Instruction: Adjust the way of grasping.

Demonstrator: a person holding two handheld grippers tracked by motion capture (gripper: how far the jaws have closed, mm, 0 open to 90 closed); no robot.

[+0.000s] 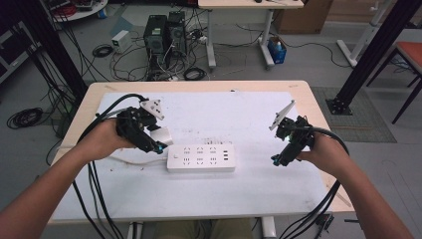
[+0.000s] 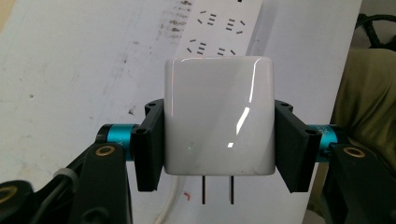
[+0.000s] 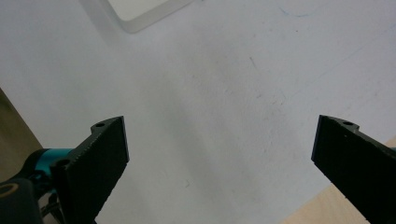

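- White plug-in charger (image 2: 218,116), glossy cube with two flat prongs pointing toward the camera's bottom edge, clamped on both sides between the black jaws of left gripper (image 2: 219,144); no brand or writing readable on its face.
- Held above the white mat (image 1: 259,124), just beside the left end of the white power strip (image 1: 201,158).
- Power strip lying flat near the mat's middle, six socket groups plus small ports at its right end; white cord trailing left; no legible label.
- Right gripper (image 3: 219,154) hovering over bare mat, jaws spread wide, gripping nothing, well apart from the strip's right end.
- Beyond the wooden table (image 1: 318,107): computer towers (image 1: 165,34), tangled cables on floor.
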